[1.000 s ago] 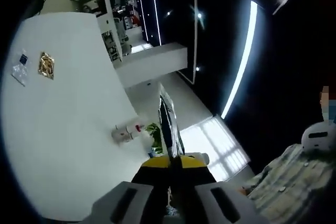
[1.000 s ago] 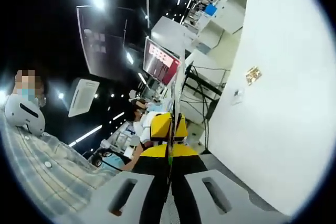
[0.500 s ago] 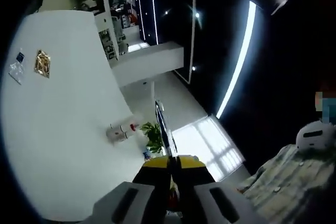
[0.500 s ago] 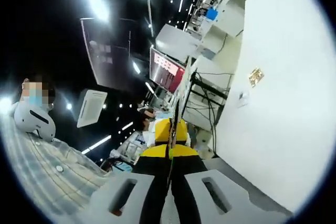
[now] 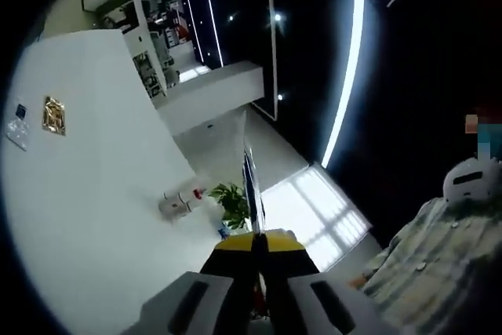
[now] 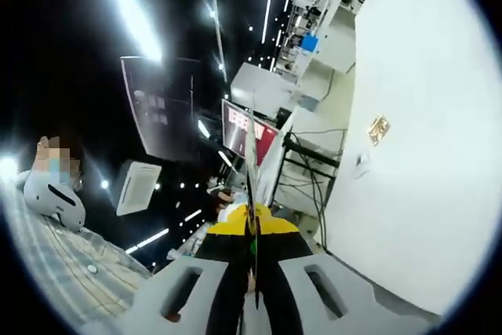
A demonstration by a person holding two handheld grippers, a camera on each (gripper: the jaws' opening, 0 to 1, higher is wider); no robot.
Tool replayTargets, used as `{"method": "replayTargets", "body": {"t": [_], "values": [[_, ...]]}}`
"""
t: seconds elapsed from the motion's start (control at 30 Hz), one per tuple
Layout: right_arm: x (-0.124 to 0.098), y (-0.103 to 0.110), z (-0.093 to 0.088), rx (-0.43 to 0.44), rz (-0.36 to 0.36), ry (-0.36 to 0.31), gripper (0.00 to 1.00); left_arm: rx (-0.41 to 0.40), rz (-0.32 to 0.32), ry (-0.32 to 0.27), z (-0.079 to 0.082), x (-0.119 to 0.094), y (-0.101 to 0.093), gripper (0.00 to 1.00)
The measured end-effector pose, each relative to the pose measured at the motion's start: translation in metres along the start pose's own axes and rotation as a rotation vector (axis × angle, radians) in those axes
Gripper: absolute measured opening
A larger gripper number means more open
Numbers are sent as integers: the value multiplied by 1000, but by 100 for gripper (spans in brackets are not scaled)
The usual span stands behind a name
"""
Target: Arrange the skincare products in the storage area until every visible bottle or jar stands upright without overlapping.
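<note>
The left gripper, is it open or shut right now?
Shut. In the left gripper view the left gripper has its two yellow-tipped jaws pressed together with no gap between them, and nothing is held there.

Left tool (image 5: 260,242) yellow-tipped on black with grey housing, right tool (image 6: 252,229) alike, plaid shirt (image 5: 427,260) (perhaps the person's own)

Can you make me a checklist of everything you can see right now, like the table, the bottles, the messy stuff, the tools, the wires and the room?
Surface: white wall-like panel, mostly bare.
Job's things: nothing seen.
Clutter: gold square and small packet stuck on the panel; white canister with red tip.
Grippers: left tool shut, empty; right tool shut, empty.
Cables: black wires by a frame.
Surroundings: light strip, screen, green plant, person in plaid shirt.
</note>
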State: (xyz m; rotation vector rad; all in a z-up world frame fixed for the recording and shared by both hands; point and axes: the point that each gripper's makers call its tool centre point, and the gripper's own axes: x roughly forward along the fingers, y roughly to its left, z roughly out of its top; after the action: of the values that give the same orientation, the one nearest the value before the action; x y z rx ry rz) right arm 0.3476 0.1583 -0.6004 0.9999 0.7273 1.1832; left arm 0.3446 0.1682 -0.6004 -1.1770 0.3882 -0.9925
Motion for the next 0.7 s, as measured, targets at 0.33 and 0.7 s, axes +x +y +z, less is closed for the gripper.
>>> {"method": "replayTargets", "body": {"t": [0.33, 0.7], "values": [[-19, -8, 1, 18, -44, -63, 0, 108, 196, 61, -8, -5, 22, 15], [-30, -58, 56, 42, -178, -167, 0, 696, 472, 269, 3, -36, 52, 22]]}}
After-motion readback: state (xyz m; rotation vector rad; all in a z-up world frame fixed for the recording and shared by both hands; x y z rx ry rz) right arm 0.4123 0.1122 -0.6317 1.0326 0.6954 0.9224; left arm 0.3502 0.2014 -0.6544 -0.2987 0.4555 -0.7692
